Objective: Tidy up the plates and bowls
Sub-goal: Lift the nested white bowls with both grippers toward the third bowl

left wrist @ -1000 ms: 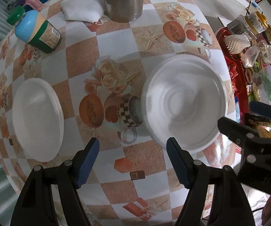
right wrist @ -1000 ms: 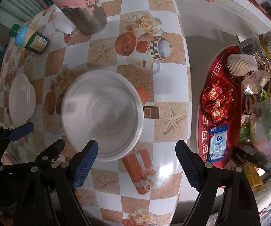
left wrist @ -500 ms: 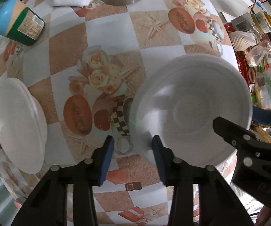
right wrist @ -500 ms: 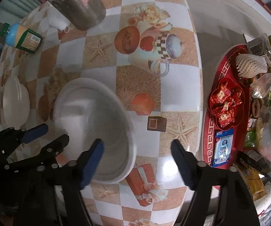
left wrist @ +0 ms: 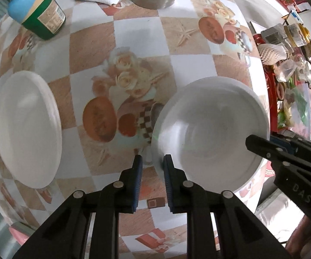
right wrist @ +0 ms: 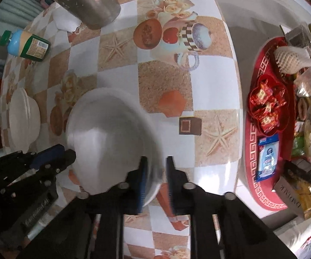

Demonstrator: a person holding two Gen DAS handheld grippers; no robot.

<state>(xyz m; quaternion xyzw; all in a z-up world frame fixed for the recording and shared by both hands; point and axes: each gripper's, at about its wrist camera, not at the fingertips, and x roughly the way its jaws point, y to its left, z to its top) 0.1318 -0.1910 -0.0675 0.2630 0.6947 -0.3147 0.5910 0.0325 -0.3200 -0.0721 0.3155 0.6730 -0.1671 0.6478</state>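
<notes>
Here the white bowl (left wrist: 211, 129) sits lower right in the left view, both tongs nearly closed on its rim: left tongs (left wrist: 152, 168) on one side, right tongs (right wrist: 156, 168) opposite. White plates (left wrist: 26, 127) lie at left on the table (left wrist: 142, 32).

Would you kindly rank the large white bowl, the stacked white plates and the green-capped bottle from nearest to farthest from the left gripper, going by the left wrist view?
1. Large white bowl: its rim sits between the left gripper jaws, just right.
2. Stacked white plates: left side of the table.
3. Green-capped bottle: far left corner, lying down.
</notes>
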